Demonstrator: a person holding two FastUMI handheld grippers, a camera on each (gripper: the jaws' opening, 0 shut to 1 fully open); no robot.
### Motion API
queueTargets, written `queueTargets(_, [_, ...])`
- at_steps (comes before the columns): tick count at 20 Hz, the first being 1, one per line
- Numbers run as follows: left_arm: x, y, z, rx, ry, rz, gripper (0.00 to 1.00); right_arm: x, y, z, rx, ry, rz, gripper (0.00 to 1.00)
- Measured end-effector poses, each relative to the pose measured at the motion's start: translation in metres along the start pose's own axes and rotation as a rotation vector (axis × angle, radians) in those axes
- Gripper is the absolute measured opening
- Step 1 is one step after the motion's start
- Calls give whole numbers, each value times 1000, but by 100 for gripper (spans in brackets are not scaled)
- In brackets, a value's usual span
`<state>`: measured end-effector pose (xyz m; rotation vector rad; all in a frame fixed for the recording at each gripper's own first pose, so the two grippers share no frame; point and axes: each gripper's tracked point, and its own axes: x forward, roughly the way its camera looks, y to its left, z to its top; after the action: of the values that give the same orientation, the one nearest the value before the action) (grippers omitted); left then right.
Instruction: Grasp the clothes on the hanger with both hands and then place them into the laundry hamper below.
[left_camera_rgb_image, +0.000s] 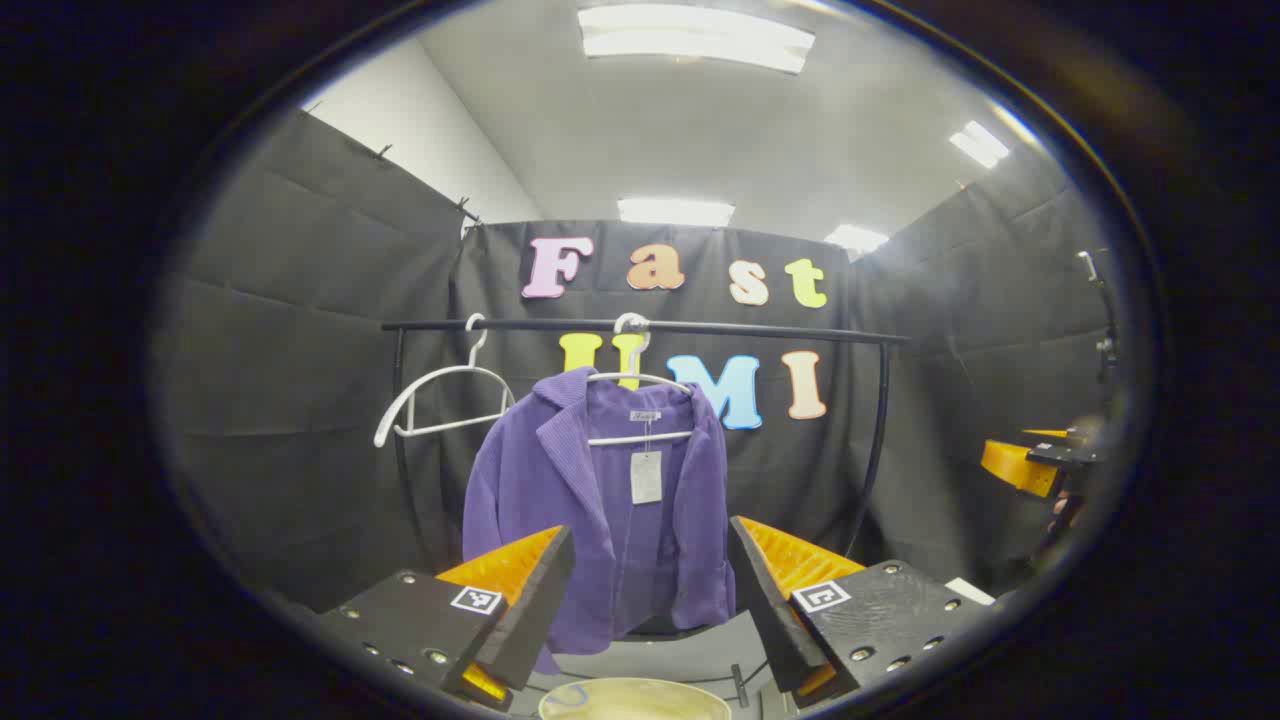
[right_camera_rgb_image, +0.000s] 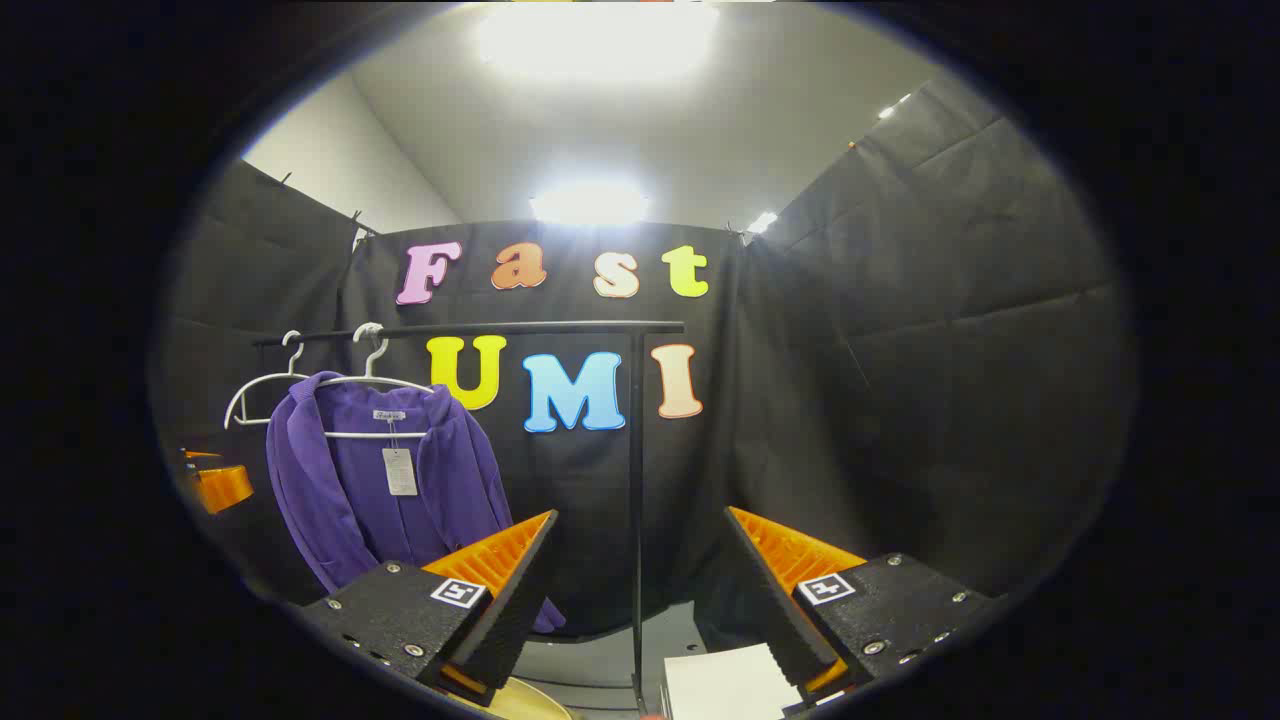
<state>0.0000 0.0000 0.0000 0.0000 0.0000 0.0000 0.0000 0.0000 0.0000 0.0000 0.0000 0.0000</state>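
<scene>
Hanging on hanger (left_camera_rgb_image: 640, 410) from rail (left_camera_rgb_image: 760, 330): purple jacket (left_camera_rgb_image: 600, 500), long axis vertical. Left gripper (left_camera_rgb_image: 650, 590) jaws wide, empty; jacket dead ahead between fingers, apart. Right gripper (right_camera_rgb_image: 640, 590) jaws wide, empty; jacket lies left of it, farther off. Left hand seems nearer. Hamper (left_camera_rgb_image: 635, 698) rim below.

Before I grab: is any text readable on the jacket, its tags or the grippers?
Neck label of the purple jacket: some print, too small to read.
Hang tag: blurred, nothing legible.
Left gripper and right gripper: square black-and-white coded markers, no words or numbers.
</scene>
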Motion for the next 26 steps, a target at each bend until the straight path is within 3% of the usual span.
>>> queueTargets(1, [-1, 5, -4, 29, 12, 18, 94, 1, 3, -2, -1, 4, -1, 97])
queueTargets(2, [-1, 6, -3, 49, 11, 26, 84, 1, 4, -2, -2, 7, -2, 97])
queueTargets(3, [-2, 2, -4, 52, 10, 20, 83, 2, 5, -1, -1, 4, -4, 97])
queueTargets(4, [-2, 0, -5, 44, 10, 5, 94, 2, 7, 0, 0, 2, -5, 97])
queueTargets(5, [-3, -2, -4, 31, 0, -16, 95, 3, 11, -1, 1, 4, -2, 97])
queueTargets(6, [-4, -4, -1, 22, -11, -29, 89, 2, 15, 0, 3, 7, 3, 97])
queueTargets(9, [-4, -5, -4, 12, -16, -55, 92, 1, 22, 2, -2, -5, 11, 97])
queueTargets(14, [-1, -5, -8, 48, -28, -67, 86, 1, 37, -2, -6, 5, 19, 97])
queueTargets(19, [0, -4, -12, 29, -19, -84, 88, 2, 57, -1, -19, 30, 44, 97])
queueTargets(20, [0, -1, -11, 28, -19, -80, 93, 2, 61, 3, -26, 28, 49, 97])
queueTargets(25, [3, 18, -9, -5, -17, -39, 89, 10, 104, 16, -17, 19, 146, 97])
queueTargets(26, [5, 22, -8, -12, -16, -24, 94, 13, 115, 20, -14, 14, 169, 97])
